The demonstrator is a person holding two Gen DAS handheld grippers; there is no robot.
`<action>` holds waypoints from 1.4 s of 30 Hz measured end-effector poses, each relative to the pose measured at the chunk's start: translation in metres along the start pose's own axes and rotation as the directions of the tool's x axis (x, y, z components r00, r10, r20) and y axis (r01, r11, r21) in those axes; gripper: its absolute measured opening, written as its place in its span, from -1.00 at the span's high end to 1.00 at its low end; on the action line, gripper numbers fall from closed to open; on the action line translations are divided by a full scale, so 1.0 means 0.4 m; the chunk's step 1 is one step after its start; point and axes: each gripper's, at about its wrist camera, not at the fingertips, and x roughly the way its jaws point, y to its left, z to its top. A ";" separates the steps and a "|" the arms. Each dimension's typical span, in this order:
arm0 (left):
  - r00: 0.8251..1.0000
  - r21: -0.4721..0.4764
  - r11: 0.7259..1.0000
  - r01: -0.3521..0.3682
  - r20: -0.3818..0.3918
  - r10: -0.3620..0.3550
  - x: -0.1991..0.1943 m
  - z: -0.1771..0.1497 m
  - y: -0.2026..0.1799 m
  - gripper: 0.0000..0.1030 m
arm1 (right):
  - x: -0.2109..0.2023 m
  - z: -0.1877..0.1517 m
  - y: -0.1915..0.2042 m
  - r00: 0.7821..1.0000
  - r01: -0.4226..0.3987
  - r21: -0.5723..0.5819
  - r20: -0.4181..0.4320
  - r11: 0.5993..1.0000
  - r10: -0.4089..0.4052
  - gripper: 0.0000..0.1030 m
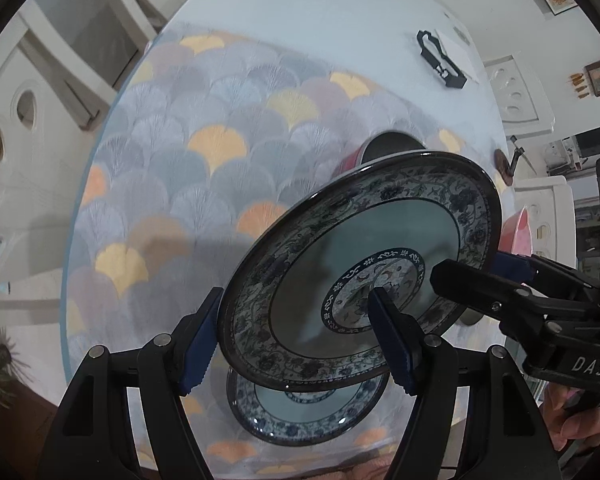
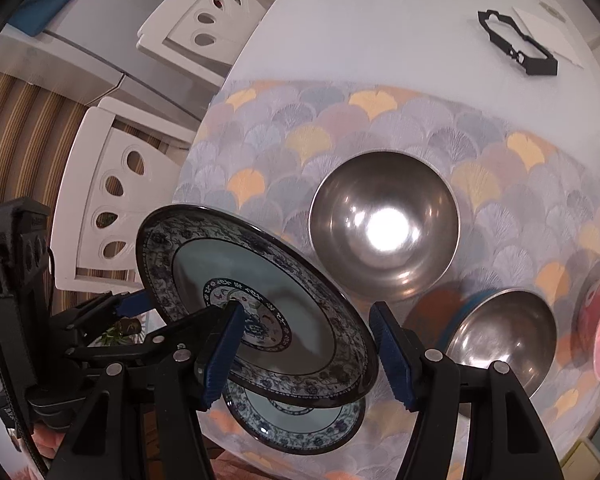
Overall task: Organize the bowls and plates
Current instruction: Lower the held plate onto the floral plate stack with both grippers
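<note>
I'm carrying the upper plate (image 1: pixel 360 268) tilted, both tools sharing its weight: my left gripper (image 1: pixel 296 344) is clamping the seven o'clock rim, my right gripper (image 2: pixel 308 354) the opposite rim. Its face is pointing toward me, long axis running seven to one, just above the lower plate (image 1: pixel 304 416) on the table (image 1: pixel 340 20).

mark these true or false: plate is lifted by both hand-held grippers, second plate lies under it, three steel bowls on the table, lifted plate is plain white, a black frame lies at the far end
1. Both hand-held grippers, left and right, carry the plate: true.
2. A second plate lies below it: true.
3. Three steel bowls: false, two show, a far bowl and a near bowl.
4. Lifted plate is plain white: false, it has a blue floral rim.
5. A black frame lies at the far end of the table: true.
</note>
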 end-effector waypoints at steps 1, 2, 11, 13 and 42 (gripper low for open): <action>1.000 -0.001 1.000 0.001 -0.004 -0.001 0.003 -0.006 0.002 -0.34 | 0.002 -0.005 -0.001 1.000 -0.001 -0.001 -0.001 1.000 0.001 -0.24; 1.000 -0.004 1.000 0.001 -0.008 -0.001 0.005 -0.012 0.004 -0.34 | 0.006 -0.012 -0.001 1.000 -0.004 0.002 -0.005 1.000 0.004 -0.24; 0.999 -0.017 1.000 -0.003 -0.034 0.002 0.020 -0.055 0.029 -0.34 | 0.047 -0.062 0.006 0.999 -0.007 -0.006 -0.052 1.000 0.007 -0.24; 0.999 -0.016 1.000 -0.005 -0.040 0.005 0.025 -0.067 0.034 -0.34 | 0.060 -0.071 0.007 0.998 -0.012 -0.007 -0.066 1.000 0.012 -0.24; 0.984 -0.058 0.998 -0.023 -0.178 0.013 0.141 -0.164 0.037 -0.34 | 0.138 -0.138 -0.014 0.983 -0.041 0.029 -0.177 0.999 0.046 -0.24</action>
